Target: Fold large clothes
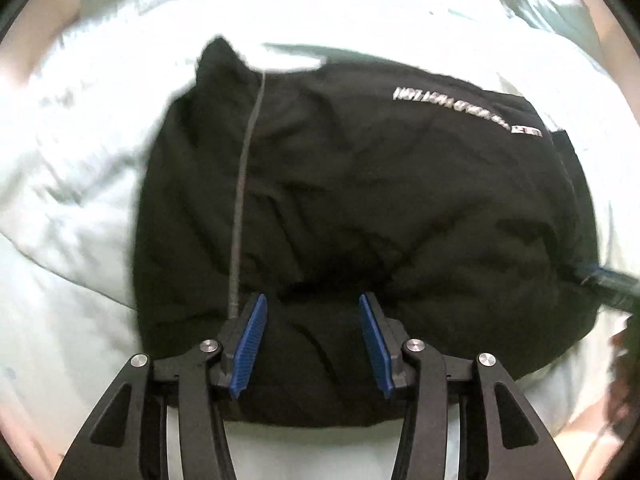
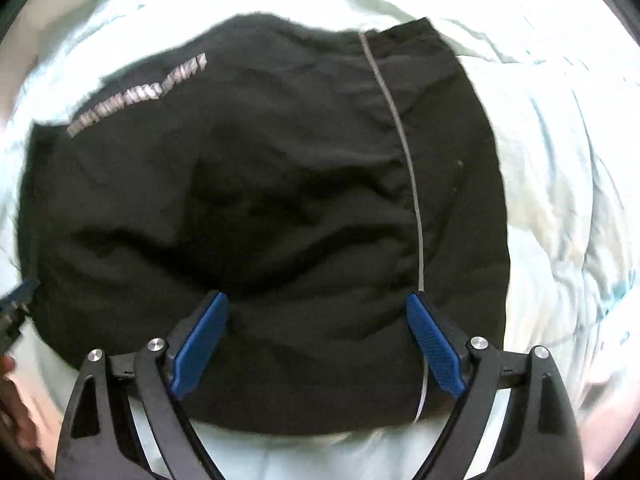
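Note:
A black garment point(image 1: 352, 216) with a grey stripe point(image 1: 242, 184) and white lettering point(image 1: 460, 110) lies folded in a compact bundle on a pale bed sheet point(image 1: 80, 184). My left gripper point(image 1: 312, 304) is open, its blue pads just above the garment's near edge, holding nothing. In the right wrist view the same garment point(image 2: 260, 208) fills the middle, with the stripe point(image 2: 408, 160) on its right. My right gripper point(image 2: 318, 302) is open wide over the near edge, empty. The right gripper's tip point(image 1: 612, 280) shows at the garment's right side in the left wrist view.
The rumpled pale sheet point(image 2: 560, 200) surrounds the garment on all sides. A pillow point(image 1: 548, 12) lies at the far right corner of the bed. The left gripper's tip point(image 2: 16, 304) pokes in at the left edge of the right wrist view.

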`<state>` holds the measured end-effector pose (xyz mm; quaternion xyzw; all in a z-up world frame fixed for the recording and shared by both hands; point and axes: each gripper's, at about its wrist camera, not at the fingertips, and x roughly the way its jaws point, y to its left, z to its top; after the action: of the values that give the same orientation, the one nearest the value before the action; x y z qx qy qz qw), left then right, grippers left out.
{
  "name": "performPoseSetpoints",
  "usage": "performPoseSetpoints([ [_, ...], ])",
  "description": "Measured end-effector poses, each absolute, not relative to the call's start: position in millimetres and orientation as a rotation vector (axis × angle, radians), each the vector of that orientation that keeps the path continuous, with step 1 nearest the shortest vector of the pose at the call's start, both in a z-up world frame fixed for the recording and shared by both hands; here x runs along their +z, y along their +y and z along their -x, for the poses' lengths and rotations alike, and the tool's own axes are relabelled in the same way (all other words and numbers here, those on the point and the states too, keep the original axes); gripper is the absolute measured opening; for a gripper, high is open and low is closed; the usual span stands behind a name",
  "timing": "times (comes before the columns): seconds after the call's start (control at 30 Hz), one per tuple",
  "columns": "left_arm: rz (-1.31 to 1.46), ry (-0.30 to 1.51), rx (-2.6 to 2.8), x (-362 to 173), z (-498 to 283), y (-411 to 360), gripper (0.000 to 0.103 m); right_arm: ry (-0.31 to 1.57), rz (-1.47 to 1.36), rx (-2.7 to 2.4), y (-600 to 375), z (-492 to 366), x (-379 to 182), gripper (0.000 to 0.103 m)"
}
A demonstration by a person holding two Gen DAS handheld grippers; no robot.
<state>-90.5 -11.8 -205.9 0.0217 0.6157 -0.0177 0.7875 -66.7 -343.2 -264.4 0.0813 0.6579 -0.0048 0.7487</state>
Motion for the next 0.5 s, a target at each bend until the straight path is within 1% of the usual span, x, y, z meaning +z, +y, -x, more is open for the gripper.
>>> performPoseSetpoints([
  [0.07,-0.134,1.29,-0.015,-184,94,-21,0.049,1.413,-0.21,-0.005,-346,69,-244,0.092],
  [0.13,-0.182,1.259,-0.002,-161,95,-29,0.049,1.369,-0.186,0.004,-346,71,-217,0.092],
  [0.27,-0.177,1.185,0.018,-111,99,-36,0.049,1.255,-0.153,0.016,-345,75,-154,0.092],
  [0.4,-0.175,1.119,0.068,-64,105,-57,0.049,1.194,-0.177,0.025,-334,80,-101,0.092],
  [0.5,-0.155,1.066,0.048,-27,112,-69,0.049,1.15,-0.158,0.02,-324,86,-76,0.092],
])
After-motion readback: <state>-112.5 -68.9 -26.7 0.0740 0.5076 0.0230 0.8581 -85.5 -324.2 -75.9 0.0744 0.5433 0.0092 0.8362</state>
